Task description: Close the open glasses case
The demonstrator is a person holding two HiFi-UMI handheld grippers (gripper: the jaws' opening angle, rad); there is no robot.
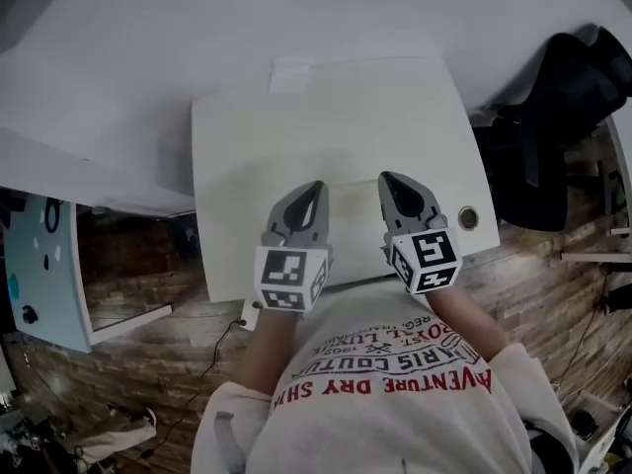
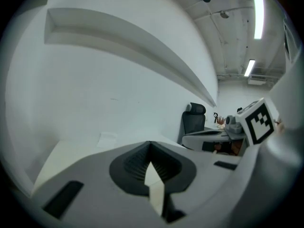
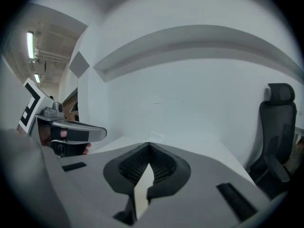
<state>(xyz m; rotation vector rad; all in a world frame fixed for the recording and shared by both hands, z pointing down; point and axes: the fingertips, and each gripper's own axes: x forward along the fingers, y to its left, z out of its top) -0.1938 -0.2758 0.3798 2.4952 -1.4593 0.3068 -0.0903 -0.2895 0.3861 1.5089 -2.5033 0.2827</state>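
Observation:
No glasses case shows in any view. My left gripper [image 1: 314, 188] hovers over the near part of the white table [image 1: 257, 146], its jaws closed tip to tip with nothing between them. Just to its right, my right gripper [image 1: 387, 179] is also shut and holds nothing. In the left gripper view, the left gripper [image 2: 150, 144] points across the bare tabletop toward the white wall. The right gripper [image 3: 148, 145] looks the same way in its own view, with the left gripper's body [image 3: 71, 134] at the left edge.
A flat white sheet [image 1: 296, 75] lies at the table's far edge against the wall. A round cable grommet [image 1: 467, 217] sits near the right front corner. A black office chair [image 1: 563, 97] stands to the right, and a pale blue panel [image 1: 44, 265] to the left.

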